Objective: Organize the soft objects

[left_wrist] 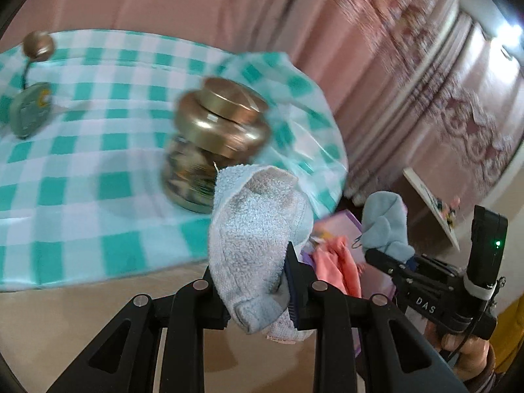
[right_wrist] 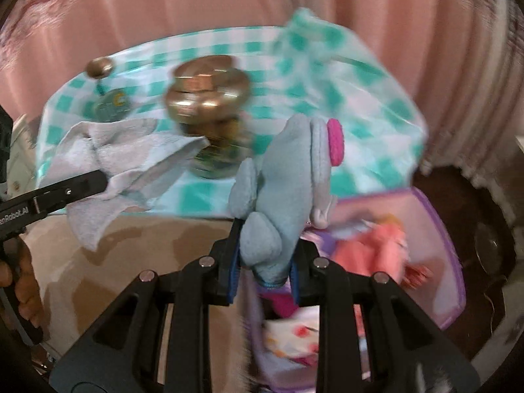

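Clamped in your right gripper (right_wrist: 264, 270), the blue plush toy (right_wrist: 288, 190) stands long axis upright, directly above the pink bin's near-left rim (right_wrist: 453, 271). Your left gripper (left_wrist: 258, 298) pinches the pale towel (left_wrist: 255, 229), farther left; the right is nearer.

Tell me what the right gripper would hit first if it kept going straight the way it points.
Probably the purple-rimmed pink bin just beyond the right gripper, which is shut on the blue plush toy; motion blur and unclear depth leave the checkered tablecloth's edge possible.
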Demonstrator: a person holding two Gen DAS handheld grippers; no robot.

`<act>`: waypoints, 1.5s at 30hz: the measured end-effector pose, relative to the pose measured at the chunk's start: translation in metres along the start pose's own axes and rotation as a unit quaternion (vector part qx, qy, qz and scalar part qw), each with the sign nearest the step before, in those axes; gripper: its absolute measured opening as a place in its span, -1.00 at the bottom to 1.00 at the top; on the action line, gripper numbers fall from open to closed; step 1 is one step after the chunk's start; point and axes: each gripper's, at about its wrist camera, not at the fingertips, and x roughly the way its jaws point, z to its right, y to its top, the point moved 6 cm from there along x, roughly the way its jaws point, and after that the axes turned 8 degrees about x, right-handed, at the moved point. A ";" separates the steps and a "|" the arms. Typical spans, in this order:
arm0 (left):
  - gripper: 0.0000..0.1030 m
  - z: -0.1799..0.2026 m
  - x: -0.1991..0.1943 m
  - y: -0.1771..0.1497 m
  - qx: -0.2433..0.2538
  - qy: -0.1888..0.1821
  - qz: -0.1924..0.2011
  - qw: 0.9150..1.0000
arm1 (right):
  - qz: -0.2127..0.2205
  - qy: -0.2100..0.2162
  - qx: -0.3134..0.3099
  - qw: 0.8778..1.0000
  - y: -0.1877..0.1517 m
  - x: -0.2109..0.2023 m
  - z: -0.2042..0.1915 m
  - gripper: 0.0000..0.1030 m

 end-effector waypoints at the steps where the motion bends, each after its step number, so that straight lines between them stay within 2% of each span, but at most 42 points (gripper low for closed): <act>1: -0.48 0.009 0.005 -0.002 0.004 -0.008 -0.006 1.000 | 0.002 -0.014 0.009 1.000 -0.006 -0.004 0.017 -0.46; 6: -0.47 0.056 0.033 -0.012 0.022 -0.044 -0.038 0.998 | -0.003 -0.061 0.039 0.997 -0.024 -0.009 0.070 -0.45; 11: -0.43 0.090 0.061 -0.022 0.031 -0.059 -0.064 0.996 | 0.006 -0.092 0.059 0.994 -0.030 -0.015 0.107 -0.39; 12: -0.38 0.095 0.066 -0.023 0.029 -0.061 -0.066 0.996 | 0.009 -0.094 0.063 0.994 -0.030 -0.017 0.113 -0.37; 14: -0.05 0.107 0.079 -0.026 0.036 -0.059 -0.073 0.995 | 0.010 -0.093 0.069 0.993 -0.032 -0.017 0.122 -0.32; 15: 0.00 0.109 0.084 -0.027 0.035 -0.056 -0.077 0.995 | 0.011 -0.093 0.074 0.993 -0.034 -0.017 0.126 -0.29; 17: 0.24 0.110 0.095 -0.031 0.026 -0.051 -0.090 0.994 | 0.013 -0.090 0.079 0.993 -0.037 -0.018 0.128 -0.08; 19: 0.32 0.108 0.098 -0.039 0.024 -0.042 -0.108 0.993 | 0.013 -0.091 0.077 0.993 -0.043 -0.020 0.129 0.15; 21: 0.37 0.107 0.094 -0.045 0.026 -0.042 -0.114 0.992 | 0.015 -0.087 0.075 0.993 -0.047 -0.022 0.127 0.22; 23: 0.50 0.103 0.084 -0.051 0.021 -0.046 -0.112 0.992 | 0.015 -0.089 0.073 0.993 -0.049 -0.022 0.125 0.31; 25: 0.58 0.097 0.075 -0.058 0.015 -0.041 -0.112 0.993 | 0.013 -0.092 0.073 0.993 -0.052 -0.024 0.123 0.33; 31: 0.62 0.091 0.048 -0.075 0.015 -0.023 -0.100 0.995 | 0.008 -0.103 0.076 0.992 -0.062 -0.033 0.117 0.39; 33: 0.66 0.095 0.048 -0.080 0.033 -0.012 -0.100 0.994 | 0.007 -0.106 0.075 0.992 -0.065 -0.037 0.116 0.40; 38: 0.91 0.097 0.054 -0.080 0.029 -0.021 -0.096 0.995 | 0.014 -0.119 0.069 0.990 -0.069 -0.047 0.114 0.40; 45: 0.99 0.102 0.059 -0.081 0.042 -0.019 -0.105 0.993 | 0.010 -0.126 0.070 0.989 -0.070 -0.043 0.118 0.41</act>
